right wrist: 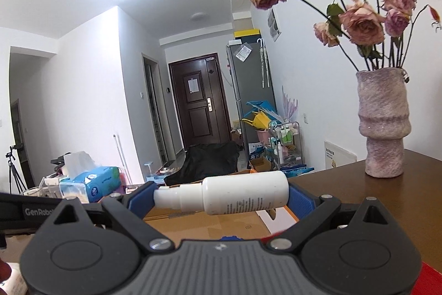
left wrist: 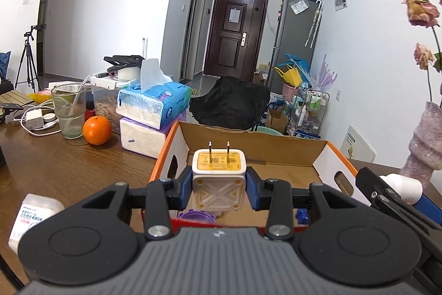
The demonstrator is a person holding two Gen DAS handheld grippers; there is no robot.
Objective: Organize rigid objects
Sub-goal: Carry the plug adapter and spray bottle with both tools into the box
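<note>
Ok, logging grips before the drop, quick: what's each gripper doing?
Left gripper: closed on the charger.
Right gripper: closed on the white bottle.

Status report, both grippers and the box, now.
Left gripper shut on plug adapter, prongs up. Right gripper shut on white bottle, held sideways. Both over open cardboard box; nothing blocking.

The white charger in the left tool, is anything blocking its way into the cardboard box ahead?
Nothing visible does. The charger is clamped in the left tool just short of the open cardboard box, whose top is uncovered, with bare floor showing beyond.
</note>
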